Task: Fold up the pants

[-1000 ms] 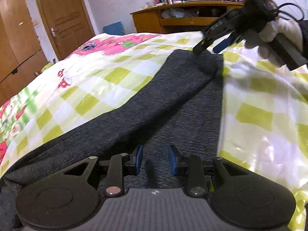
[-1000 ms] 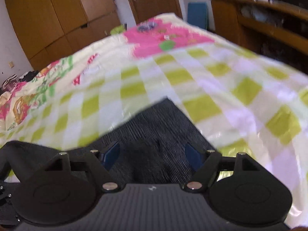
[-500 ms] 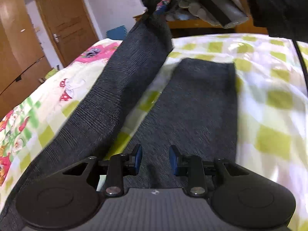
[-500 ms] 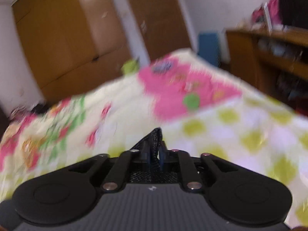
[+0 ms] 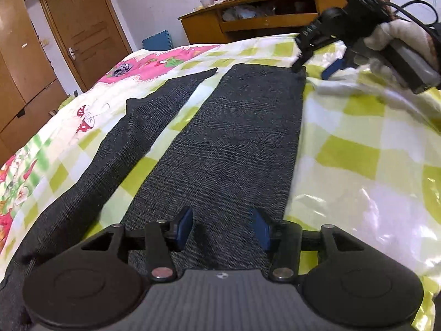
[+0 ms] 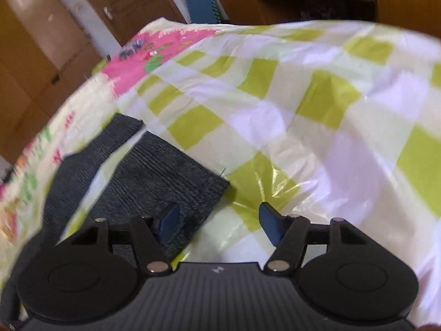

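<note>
Pants (image 5: 231, 149) of dark grey knit lie flat on the bed, the two legs stretched away from the left wrist camera and split by a wedge of bare bedspread. The right leg lies straight with a square hem at its far end; the left leg (image 5: 132, 127) angles off to the left, its end skewed to a point. In the right wrist view the same pants (image 6: 154, 173) fill the lower left, with the near hem corner just ahead of the left finger.

Left gripper (image 5: 223, 227) sits low over the upper part of the right leg, its blue-padded fingers (image 5: 184, 227) spread apart with only fabric showing between them, nothing pinched. Right gripper (image 6: 217, 222) is released too, jaws wide: one pad over the hem corner, the other over bare bedspread. Seen from the left wrist view, the right gripper (image 5: 317, 58) hovers at the far right corner of the hem, held in a white-gloved hand (image 5: 397, 38); whether a fingertip touches the cloth I cannot tell.

Under it all is a glossy bedspread (image 5: 358, 149) checked in lime and white, with a pink cartoon patch (image 5: 154, 63) farther off. Beyond stand a wooden desk (image 5: 248, 22), a wooden door (image 5: 82, 30) and a wardrobe (image 6: 30, 55).
</note>
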`<action>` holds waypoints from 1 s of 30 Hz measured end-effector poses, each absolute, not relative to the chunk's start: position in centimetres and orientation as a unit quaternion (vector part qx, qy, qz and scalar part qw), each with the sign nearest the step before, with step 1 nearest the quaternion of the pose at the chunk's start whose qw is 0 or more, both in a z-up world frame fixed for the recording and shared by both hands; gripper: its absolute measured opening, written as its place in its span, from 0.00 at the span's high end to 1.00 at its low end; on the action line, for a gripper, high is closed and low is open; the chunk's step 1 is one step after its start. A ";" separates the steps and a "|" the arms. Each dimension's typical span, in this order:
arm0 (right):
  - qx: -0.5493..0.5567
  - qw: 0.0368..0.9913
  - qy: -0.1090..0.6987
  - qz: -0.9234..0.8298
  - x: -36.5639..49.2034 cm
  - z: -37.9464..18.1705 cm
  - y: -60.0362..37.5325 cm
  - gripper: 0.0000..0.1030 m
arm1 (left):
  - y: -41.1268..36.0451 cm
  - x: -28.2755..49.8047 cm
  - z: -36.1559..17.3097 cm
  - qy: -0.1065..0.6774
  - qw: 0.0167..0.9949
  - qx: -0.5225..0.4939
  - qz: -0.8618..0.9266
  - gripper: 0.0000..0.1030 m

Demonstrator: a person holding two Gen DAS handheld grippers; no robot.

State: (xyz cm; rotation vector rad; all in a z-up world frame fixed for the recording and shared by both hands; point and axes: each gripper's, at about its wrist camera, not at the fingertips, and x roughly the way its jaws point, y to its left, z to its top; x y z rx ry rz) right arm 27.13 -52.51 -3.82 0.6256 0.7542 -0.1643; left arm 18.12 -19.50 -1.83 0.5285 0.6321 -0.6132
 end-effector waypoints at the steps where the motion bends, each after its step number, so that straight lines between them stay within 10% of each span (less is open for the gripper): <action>1: 0.303 0.880 0.359 -0.068 27.7 -3.8 -52.5 0.36 | -19.5 17.9 -1.7 0.305 0.871 0.253 -0.289 0.40; 5: 0.293 0.880 0.367 -0.071 30.0 -4.1 -51.4 0.46 | -19.4 17.7 -1.2 0.314 0.873 0.253 -0.276 0.39; 7: 0.321 0.874 0.362 -0.051 29.7 -3.8 -51.6 0.95 | -19.4 17.7 -1.1 0.317 0.873 0.254 -0.271 0.39; 25: 0.268 0.864 0.398 -0.152 18.6 -0.7 -55.5 0.87 | -19.1 12.8 1.6 0.312 0.873 0.208 -0.312 0.39; 30: 0.105 0.914 0.353 -0.170 17.9 3.5 -50.0 0.87 | -12.4 12.9 2.6 0.315 0.894 0.192 -0.254 0.39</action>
